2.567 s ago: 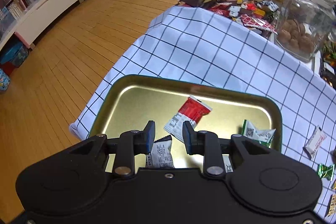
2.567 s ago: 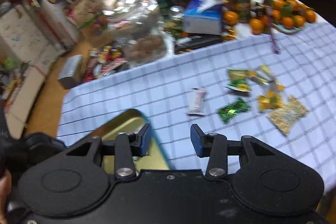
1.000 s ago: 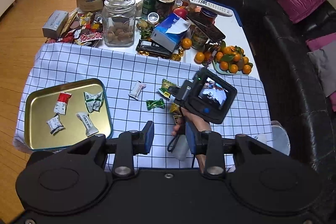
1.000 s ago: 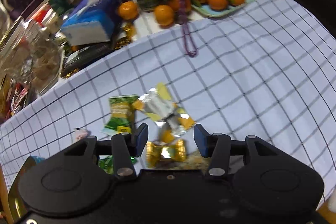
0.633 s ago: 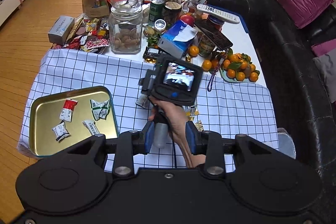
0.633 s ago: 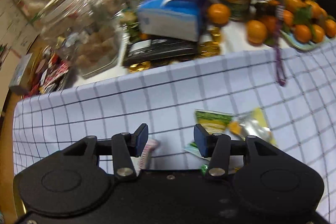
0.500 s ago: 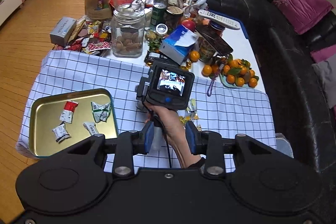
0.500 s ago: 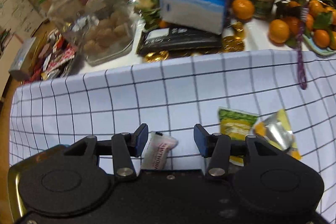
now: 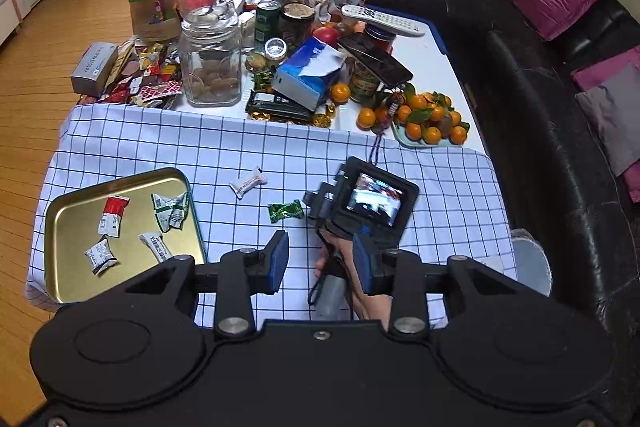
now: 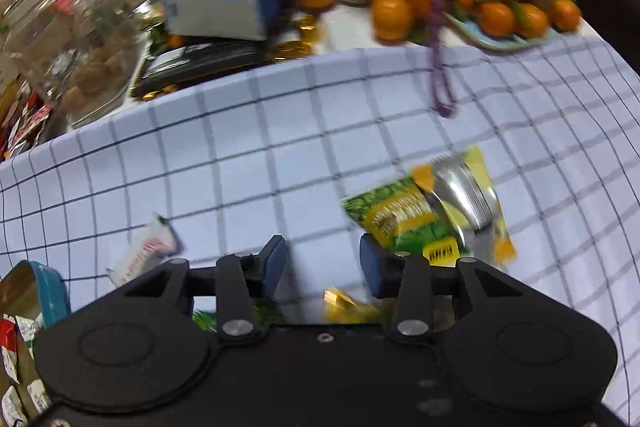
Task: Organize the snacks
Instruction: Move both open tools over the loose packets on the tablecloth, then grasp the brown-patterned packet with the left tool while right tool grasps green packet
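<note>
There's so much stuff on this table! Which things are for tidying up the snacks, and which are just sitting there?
For the job:
gold tray with wrapped snacks in it
white candy
green candy
green and yellow packet
right gripper, closing on nothing

Just lying about:
oranges
glass jar
tissue box
remote

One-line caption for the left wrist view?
Open left gripper above checked cloth; four wrapped snacks in gold metal tray, right gripper's jaws closing.
</note>
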